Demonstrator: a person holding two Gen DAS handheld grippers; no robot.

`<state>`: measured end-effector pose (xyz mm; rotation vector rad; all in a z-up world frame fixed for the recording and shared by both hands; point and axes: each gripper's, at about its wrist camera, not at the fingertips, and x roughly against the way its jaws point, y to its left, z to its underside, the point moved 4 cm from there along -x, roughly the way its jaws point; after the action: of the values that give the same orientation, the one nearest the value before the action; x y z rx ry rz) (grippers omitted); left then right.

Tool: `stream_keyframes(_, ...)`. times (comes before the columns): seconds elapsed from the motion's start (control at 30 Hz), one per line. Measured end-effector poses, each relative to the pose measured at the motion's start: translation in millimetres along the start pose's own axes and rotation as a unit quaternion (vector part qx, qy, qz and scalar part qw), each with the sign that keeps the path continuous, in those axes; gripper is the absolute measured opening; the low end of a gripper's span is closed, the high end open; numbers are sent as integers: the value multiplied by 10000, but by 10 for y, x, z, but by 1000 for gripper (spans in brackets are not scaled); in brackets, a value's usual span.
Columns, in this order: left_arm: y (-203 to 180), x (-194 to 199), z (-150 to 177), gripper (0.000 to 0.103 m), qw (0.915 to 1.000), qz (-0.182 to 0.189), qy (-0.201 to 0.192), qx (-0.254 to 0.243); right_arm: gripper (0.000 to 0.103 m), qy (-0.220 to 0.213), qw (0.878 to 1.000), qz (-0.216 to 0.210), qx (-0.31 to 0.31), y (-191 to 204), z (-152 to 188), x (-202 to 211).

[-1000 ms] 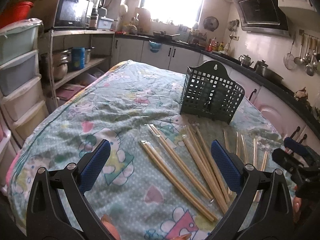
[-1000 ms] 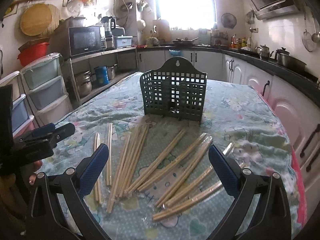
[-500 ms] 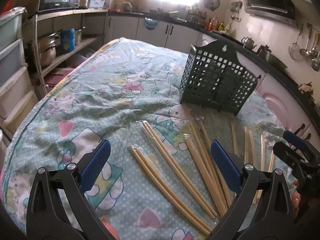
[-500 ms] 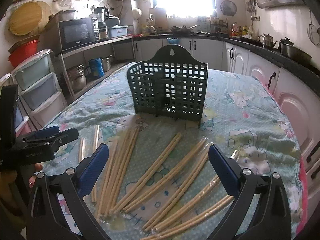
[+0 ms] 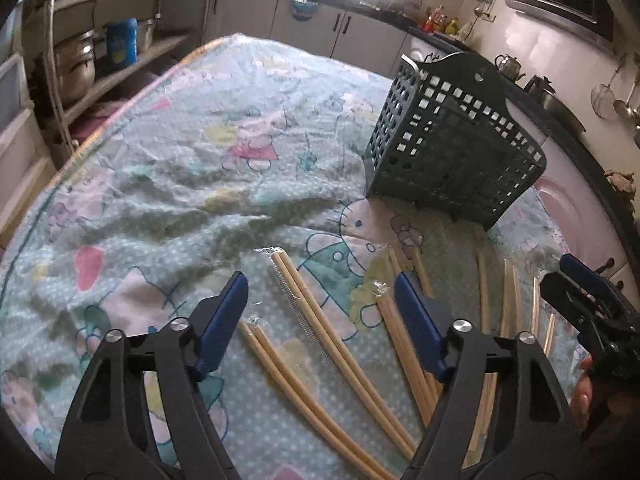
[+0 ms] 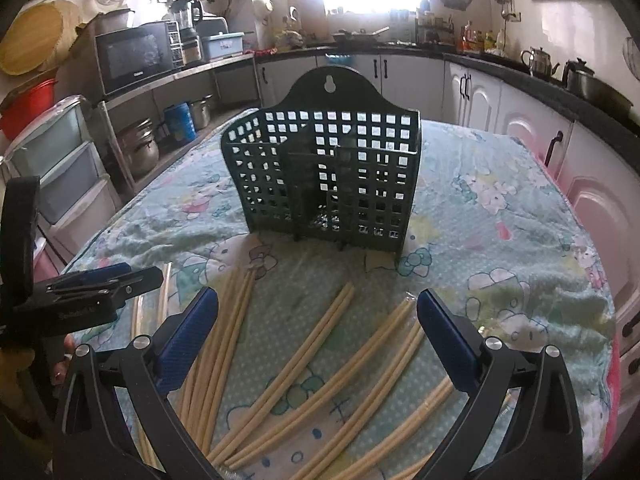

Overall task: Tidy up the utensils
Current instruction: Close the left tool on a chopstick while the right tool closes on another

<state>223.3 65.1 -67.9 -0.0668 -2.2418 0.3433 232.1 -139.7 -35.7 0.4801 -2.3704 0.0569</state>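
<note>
L gripper point(image 5: 320, 312): fingers wide apart, nothing between the pads, hovering over near-left part of the chopstick spread. Blue pads point(image 5: 224, 320) face inward.
R gripper point(image 6: 318, 330): fingers also spread wide, holding nothing, above the near-centre of the spread, aimed at the basket.
Cross-views: R gripper shows at right edge of L cam point(image 5: 588, 300); L gripper shows at left edge of R cam point(image 6: 92, 288), seen side-on.
Chopsticks point(image 6: 308, 356): pale wooden pairs, several in clear plastic sleeves, lying flat on the surface, fanned out, tips pointing roughly toward the basket. All on the near side of basket, none inside it as far as the grid lets me see.
L-cam pairs: one sleeved pair point(image 5: 332, 344) runs between the L fingers, another pair point(image 5: 288, 384) just left of it, near the left pad. More pairs point(image 5: 508, 300) further right, near R gripper.
Basket point(image 6: 328, 176): dark green perforated utensil holder, upright, arched back w/ hang hole, inner divider visible. Stands mid-surface, just beyond the chopsticks' far ends.
Surface point(image 6: 500, 208): covered w/ teal cartoon-print cloth, wrinkled on far-left side in L cam point(image 5: 180, 152).
Bkgd: microwave point(image 6: 136, 56) on far-left shelf, plastic drawers point(image 6: 60, 160) at left, kettle point(image 6: 540, 60) on far-right counter.
</note>
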Motion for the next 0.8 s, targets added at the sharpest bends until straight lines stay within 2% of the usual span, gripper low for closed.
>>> stream_keyframes(0.1,33,-108,2,56,9996,30,223,140,84,222,9997,4,-74,-22,-17,-180)
stream_keyframes(0.27,56,-265,10,52,9984,33,498,246,72,584,9978,109,-290,-101,3,-458)
stream_keyframes(0.37,77,-302,-14,51,9982,-6,512,304,64,814,9956,130,-436,-129,14,-613)
stream_keyframes(0.47,75,-340,-45,49,9980,-69,547,309,60,950,9945,158,-411,-114,4,-738)
stream_keyframes(0.57,82,-377,-69,44,9978,-161,550,329,50,1189,9916,164,-477,-115,23,-885)
stream_keyframes(0.67,106,-390,-94,34,9976,-276,548,326,43,1185,9913,267,-505,-133,29,-931)
stream_keyframes(0.8,178,-402,-123,12,9971,-391,548,355,17,1120,9916,245,-596,-182,22,-950)
